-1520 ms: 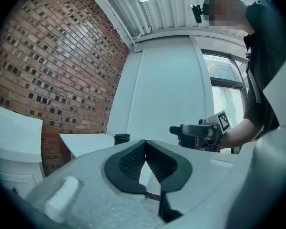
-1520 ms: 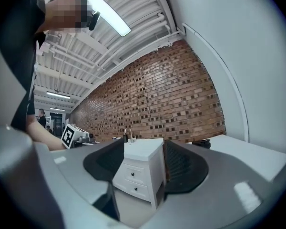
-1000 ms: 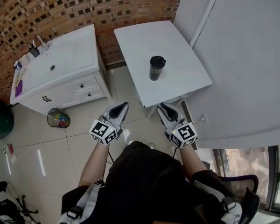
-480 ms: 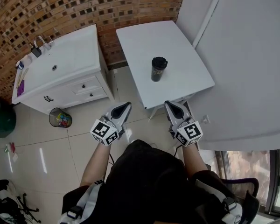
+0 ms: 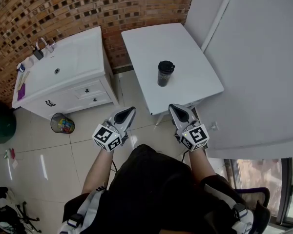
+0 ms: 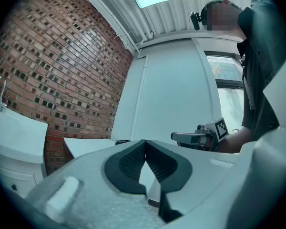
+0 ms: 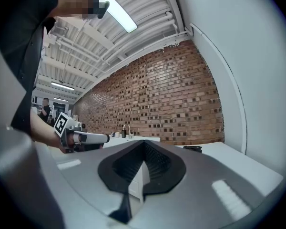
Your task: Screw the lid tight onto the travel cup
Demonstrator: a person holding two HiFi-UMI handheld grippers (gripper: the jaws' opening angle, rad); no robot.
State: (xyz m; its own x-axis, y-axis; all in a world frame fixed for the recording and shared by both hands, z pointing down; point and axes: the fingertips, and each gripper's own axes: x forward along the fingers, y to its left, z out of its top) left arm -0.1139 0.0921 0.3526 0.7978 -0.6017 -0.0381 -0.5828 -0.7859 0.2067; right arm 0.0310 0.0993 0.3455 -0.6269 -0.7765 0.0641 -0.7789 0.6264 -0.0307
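The dark travel cup stands upright on the white table with its black lid on top. Both grippers hover over the floor, short of the table's near edge and well apart from the cup. My left gripper is shut with nothing between its pads. My right gripper is likewise shut and empty. In the left gripper view the closed jaws point at the table, with the right gripper beside them. The right gripper view shows the lid just past its jaws and the left gripper.
A white sink cabinet with a tap stands left of the table against the brick wall. A wire waste bin sits on the tiled floor before it. A white partition runs along the table's right side.
The right gripper has shifted slightly to the right; the left gripper stays almost where it was. The cup has not moved.
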